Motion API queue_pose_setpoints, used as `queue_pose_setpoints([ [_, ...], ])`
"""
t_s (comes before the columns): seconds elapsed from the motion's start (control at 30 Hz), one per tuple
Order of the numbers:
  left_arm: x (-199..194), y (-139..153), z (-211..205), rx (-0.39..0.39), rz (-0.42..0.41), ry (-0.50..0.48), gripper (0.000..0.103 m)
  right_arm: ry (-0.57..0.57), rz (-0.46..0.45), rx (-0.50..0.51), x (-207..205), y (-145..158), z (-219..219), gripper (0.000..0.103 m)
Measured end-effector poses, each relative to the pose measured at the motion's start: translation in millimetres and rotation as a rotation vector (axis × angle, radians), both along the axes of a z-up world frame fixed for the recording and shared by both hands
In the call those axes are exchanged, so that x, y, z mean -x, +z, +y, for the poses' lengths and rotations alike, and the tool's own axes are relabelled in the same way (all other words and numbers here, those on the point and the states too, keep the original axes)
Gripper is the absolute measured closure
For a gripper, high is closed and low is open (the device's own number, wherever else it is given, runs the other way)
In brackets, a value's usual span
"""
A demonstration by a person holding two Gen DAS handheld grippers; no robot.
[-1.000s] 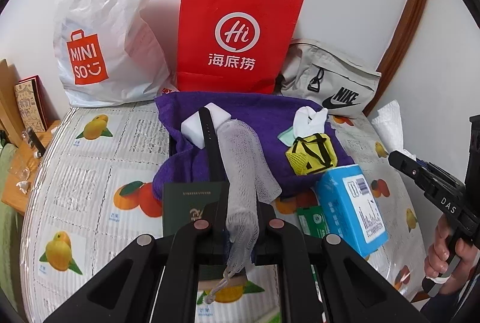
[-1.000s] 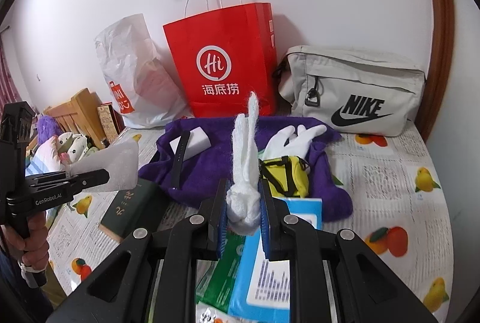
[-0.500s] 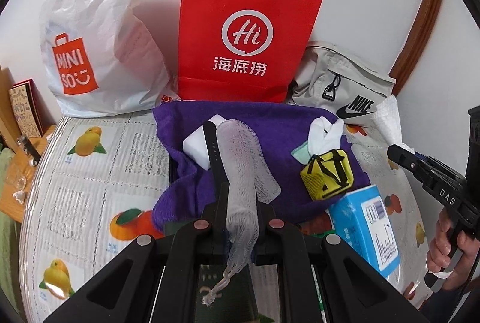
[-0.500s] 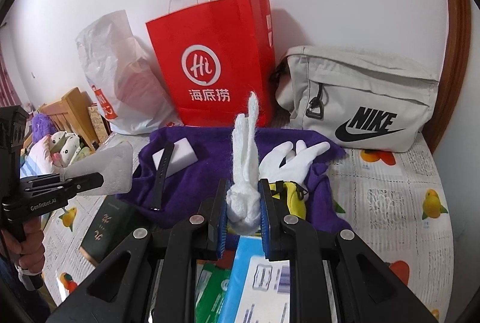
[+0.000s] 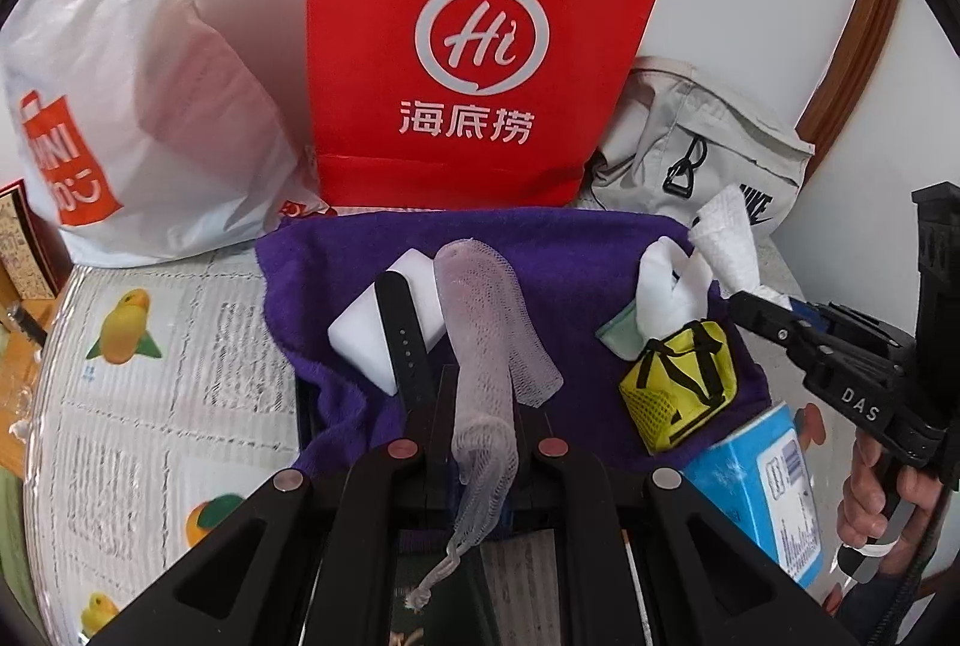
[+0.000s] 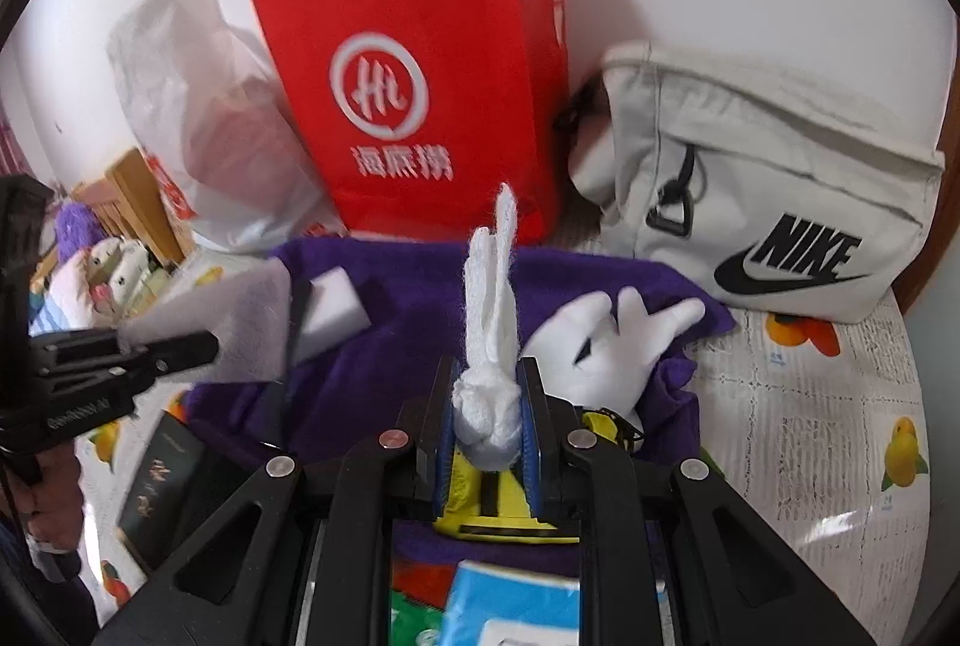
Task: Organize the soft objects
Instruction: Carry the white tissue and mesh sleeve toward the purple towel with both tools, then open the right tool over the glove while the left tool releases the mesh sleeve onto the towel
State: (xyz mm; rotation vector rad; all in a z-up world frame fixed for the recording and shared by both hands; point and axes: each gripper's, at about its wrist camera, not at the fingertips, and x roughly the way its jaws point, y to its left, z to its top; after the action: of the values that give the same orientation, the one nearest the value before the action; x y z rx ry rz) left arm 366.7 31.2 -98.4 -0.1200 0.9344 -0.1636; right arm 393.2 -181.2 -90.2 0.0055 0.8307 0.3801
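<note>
Both my claws have come forward and a little down toward the bags at the wall; the red paper bag [image 5: 480, 63] now fills far more of the left view than a second ago, and the purple towel [image 5: 576, 274] has slid close under my fingers; I take this to mean I am carrying both soft things to a bag, with the drop still to come. My left claw [image 5: 483, 442] is pinched tight on the grey mesh pouch [image 5: 480, 322], which stands up between the fingers with its cord hanging toward me; my right claw [image 6: 487, 427] is clamped on the knotted white cloth [image 6: 489, 346], whose loose ends point up at the red bag. On the towel lie a white block [image 5: 384, 322] with a black strap [image 5: 405, 340] across it, a white glove [image 6: 606, 340] and a small yellow mesh bag [image 5: 678, 382]; a blue packet [image 5: 762, 484] sits at the towel's near edge. All this rests on a bed with a fruit-print cover [image 5: 150, 382]; against the white wall stand a white plastic shopping bag [image 5: 138, 105], the red bag, and a grey sling bag [image 6: 774, 190]; a wooden trim runs up the right corner.
</note>
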Motion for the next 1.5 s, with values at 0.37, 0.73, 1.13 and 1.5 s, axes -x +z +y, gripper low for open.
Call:
queue_pose_setpoints([
  [0.37,-26.1,-31.1,-7.4,0.006,0.075,-0.014,0.094,0.018,0.123,0.01,-23.9,-39.2,2.3,0.084],
  [0.73,-33.6,-42.8,-12.9,-0.005,0.098,-0.023,0.094,0.011,0.171,0.007,-31.2,-51.4,-0.1,0.082],
  [1.13,-32.7,-39.3,-9.8,-0.028,0.079,-0.008,0.056,-0.003,0.116,0.065,-24.8,-40.4,-1.1,0.051],
  [1.5,-15.4,-19.5,7.5,-0.053,0.042,0.048,0.046,-0.028,0.047,0.033,-1.0,-18.1,-8.6,0.043],
])
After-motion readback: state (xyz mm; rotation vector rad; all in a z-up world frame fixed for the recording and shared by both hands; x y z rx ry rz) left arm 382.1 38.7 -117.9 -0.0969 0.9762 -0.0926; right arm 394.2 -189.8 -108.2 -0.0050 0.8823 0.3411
